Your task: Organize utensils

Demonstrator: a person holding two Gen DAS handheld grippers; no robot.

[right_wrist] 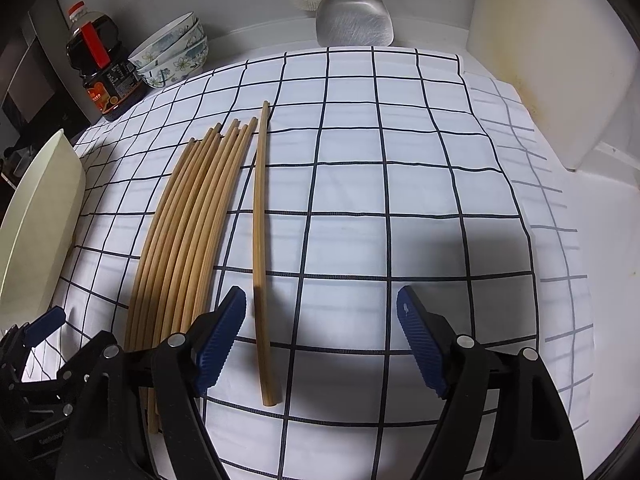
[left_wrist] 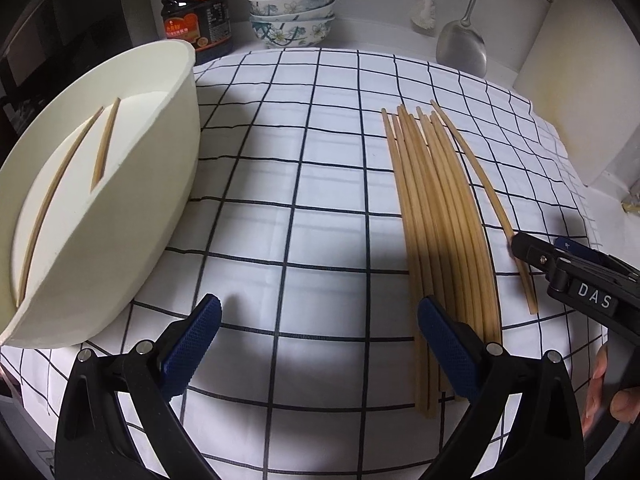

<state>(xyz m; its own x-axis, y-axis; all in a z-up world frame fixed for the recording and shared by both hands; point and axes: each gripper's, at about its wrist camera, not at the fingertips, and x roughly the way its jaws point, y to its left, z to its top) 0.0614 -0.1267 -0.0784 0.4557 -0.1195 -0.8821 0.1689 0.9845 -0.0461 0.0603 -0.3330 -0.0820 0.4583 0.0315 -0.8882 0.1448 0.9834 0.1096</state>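
A bundle of several wooden chopsticks [left_wrist: 440,232] [right_wrist: 180,240] lies on the checked cloth [left_wrist: 300,200]. One single chopstick [right_wrist: 260,240] [left_wrist: 492,196] lies apart to the bundle's right. My right gripper [right_wrist: 320,304] [left_wrist: 540,248] is open and low over the cloth. The single chopstick's near end lies between its blue pads [right_wrist: 224,328], untouched. My left gripper [left_wrist: 320,320] is open with only cloth between its fingers, and its right pad [left_wrist: 444,344] hangs over the bundle's near ends. A white container [left_wrist: 132,200] [right_wrist: 40,220] at the left holds two chopsticks [left_wrist: 80,168].
At the back stand a dark sauce bottle [left_wrist: 196,12], a stack of flowered bowls [left_wrist: 292,16], a white brush [left_wrist: 424,12] and a metal spatula [left_wrist: 460,44]. A white board [right_wrist: 552,60] leans at the right. A person's hand [left_wrist: 616,392] holds the right gripper.
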